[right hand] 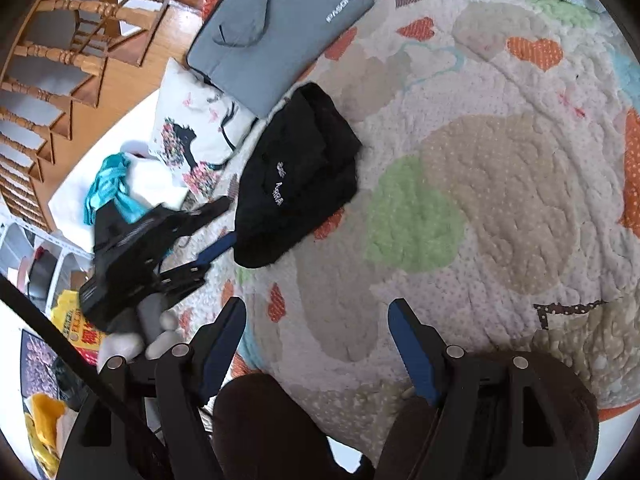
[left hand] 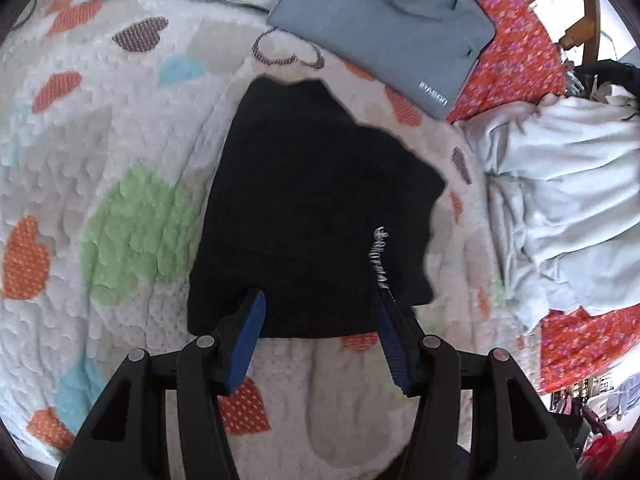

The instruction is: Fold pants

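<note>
Heart-print quilt (right hand: 500, 200): folded black pants (right hand: 296, 176) at 10 o'clock, clear right; left gripper (left hand: 320, 312), right gripper (right hand: 316, 320) jaws parted, empty.

I see the left gripper (left hand: 320, 332) with its blue-padded jaws apart and nothing between them, poised over the near edge of the folded black pants (left hand: 308, 216) on the heart-patterned quilt (left hand: 120, 160). A grey laptop sleeve (left hand: 384, 28) lies beyond them, and pale crumpled laundry (left hand: 560, 208) sits to the right.

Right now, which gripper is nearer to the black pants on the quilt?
Left. The left gripper hangs open at the near edge of the black pants; the right gripper is open over bare quilt, clearly apart from them.
</note>
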The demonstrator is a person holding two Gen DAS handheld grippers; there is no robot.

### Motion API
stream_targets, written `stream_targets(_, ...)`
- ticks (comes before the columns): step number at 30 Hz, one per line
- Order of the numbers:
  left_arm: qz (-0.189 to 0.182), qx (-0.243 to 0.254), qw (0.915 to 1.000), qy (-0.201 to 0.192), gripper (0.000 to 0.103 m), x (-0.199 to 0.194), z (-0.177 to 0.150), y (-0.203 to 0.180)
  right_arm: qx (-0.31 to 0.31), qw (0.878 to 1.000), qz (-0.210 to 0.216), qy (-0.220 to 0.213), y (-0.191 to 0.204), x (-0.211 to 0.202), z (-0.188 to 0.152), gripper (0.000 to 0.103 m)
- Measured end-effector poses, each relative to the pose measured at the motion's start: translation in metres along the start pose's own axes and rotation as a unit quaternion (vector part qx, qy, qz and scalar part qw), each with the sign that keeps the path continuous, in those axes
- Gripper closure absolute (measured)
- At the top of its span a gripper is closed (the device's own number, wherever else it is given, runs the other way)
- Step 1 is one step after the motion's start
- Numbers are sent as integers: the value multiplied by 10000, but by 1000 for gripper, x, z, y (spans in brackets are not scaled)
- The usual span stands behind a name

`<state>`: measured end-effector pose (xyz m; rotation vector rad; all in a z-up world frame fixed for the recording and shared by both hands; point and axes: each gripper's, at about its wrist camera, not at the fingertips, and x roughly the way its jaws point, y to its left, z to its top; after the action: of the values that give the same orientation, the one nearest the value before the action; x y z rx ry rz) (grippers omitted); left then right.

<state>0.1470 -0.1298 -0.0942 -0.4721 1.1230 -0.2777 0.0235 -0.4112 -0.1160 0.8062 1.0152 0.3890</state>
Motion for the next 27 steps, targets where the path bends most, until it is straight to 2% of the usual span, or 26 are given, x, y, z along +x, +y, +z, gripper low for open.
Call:
stream_targets(4, 100, 317, 9994, -26, 49, -5, -1, -11, -52, 10000, -34, 34, -1, 6, 1, 24)
stream_targets(7, 55, 461, 9986, -265, 49, -30, -7, -17, -142, 9998, -162, 10, 2, 8, 0, 24)
stream_targets(10, 231, 691, 9952, -654, 49, -62, -26, -23, -261, 9992, -295, -54, 6, 8, -2, 24)
stream_targets(12, 465, 908, 9899, -981, 49, -83, -41, -29, -407, 9982, -432, -102, 12, 7, -3, 24)
stream_targets(14, 742, 1135, 9812, -1375, 47, -104, -58, -37, -614, 9961, -598, -214, 21, 4, -5, 24)
stream_targets(17, 1247, 1303, 9624, -2031, 32, -131, -80, -50, -1025, 9904, -829, -419, 40, -5, -11, 24)
stream_targets(18, 1455, 1347, 9540, -2248, 24, -138, -87, -54, -1210, 9870, -920, -515, 49, -9, -13, 24)
stream_targets(19, 1741, 1425, 9405, -2547, 16, -148, -98, -62, -1362, 9836, -1014, -605, 57, -13, -17, 24)
stream_targets(21, 2019, 1566, 9210, -2941, 7, -161, -111, -70, -1664, 9746, -1251, -822, 72, -21, -23, 24)
stream_targets(22, 2155, 1679, 9073, -3197, 3, -170, -120, -76, -1769, 9708, -1343, -908, 78, -24, -26, 24)
stream_targets(26, 2560, 1809, 8734, -3728, 0, -190, -140, -88, -2124, 9579, -1644, -1013, 93, -26, -35, 21)
stream_targets(27, 2616, 1788, 8686, -3810, 0, -193, -144, -88, -2164, 9566, -1679, -994, 94, -26, -37, 21)
